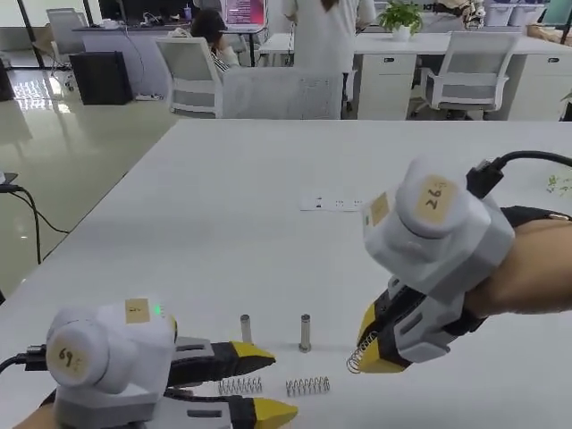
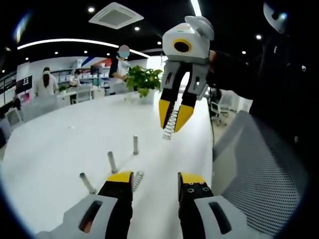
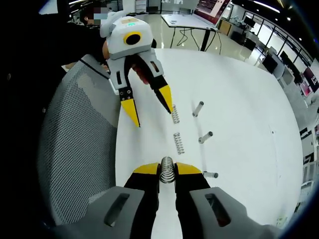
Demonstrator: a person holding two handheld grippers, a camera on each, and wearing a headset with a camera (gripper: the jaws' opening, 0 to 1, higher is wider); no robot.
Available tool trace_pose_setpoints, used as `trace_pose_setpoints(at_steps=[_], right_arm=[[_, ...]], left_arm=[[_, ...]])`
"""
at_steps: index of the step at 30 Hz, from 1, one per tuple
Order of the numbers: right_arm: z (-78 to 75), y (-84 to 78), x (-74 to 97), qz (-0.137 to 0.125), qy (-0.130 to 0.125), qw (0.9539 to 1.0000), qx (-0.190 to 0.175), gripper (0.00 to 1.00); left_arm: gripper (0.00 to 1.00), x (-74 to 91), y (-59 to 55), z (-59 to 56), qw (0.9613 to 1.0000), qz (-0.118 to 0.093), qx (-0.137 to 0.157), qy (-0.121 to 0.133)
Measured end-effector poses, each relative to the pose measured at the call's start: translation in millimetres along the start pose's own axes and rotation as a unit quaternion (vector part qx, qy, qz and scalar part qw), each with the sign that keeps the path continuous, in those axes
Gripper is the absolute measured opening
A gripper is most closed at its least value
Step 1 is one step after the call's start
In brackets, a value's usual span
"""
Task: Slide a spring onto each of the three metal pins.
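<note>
The white desk [image 1: 223,223] carries three short metal pins standing upright in a row, all bare. As the left gripper view lines them up, they are the near pin [image 2: 87,182], the middle pin [image 2: 112,162] and the far pin [image 2: 135,144]. The right gripper [image 3: 167,175] has its yellow-tipped fingers pinched tight on the held spring [image 3: 167,168], gripped near one end. In the head view that spring hangs tilted from the tips, just to the right of the pins. In the left gripper view its free end looks clear of the surface, though I can't be certain of that. The left gripper [image 1: 268,384] sits low at the near edge of the desk, pointing toward the row of pins. Its fingers are spread well apart with nothing clamped between them. Two more springs lie flat on the desk in front of the pins, roughly end to end. The first loose spring [image 1: 239,385] is just beside the tip of one left finger, not gripped. The second loose spring [image 1: 307,385] lies farther along, between the two grippers. Beyond the desk there are office chairs, other desks and a potted plant [image 1: 400,16].
</note>
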State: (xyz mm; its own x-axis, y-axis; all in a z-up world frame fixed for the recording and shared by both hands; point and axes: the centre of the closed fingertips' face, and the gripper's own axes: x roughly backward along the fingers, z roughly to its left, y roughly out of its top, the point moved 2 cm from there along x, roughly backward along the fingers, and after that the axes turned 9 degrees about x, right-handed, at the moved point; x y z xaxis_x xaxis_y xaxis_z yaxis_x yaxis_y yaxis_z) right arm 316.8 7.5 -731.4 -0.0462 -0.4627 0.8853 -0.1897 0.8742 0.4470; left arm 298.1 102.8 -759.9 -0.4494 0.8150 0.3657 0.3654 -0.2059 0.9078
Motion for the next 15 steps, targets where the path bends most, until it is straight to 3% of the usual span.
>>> trace_pose_setpoints(at_steps=[5, 15], right_arm=[[-5.6, -7.2, 4.9, 0.007, -0.006, 0.9999, -0.007, 0.08], [-18.2, -18.0, 11.3, 0.024, -0.014, 0.9995, -0.016, 0.08]], left_arm=[[0.36, 11.4, -4.7, 9.0, 0.9995, -0.007, 0.014, 0.027], [0.44, 27.2, -11.0, 13.1, 0.9978, -0.017, 0.025, 0.059]])
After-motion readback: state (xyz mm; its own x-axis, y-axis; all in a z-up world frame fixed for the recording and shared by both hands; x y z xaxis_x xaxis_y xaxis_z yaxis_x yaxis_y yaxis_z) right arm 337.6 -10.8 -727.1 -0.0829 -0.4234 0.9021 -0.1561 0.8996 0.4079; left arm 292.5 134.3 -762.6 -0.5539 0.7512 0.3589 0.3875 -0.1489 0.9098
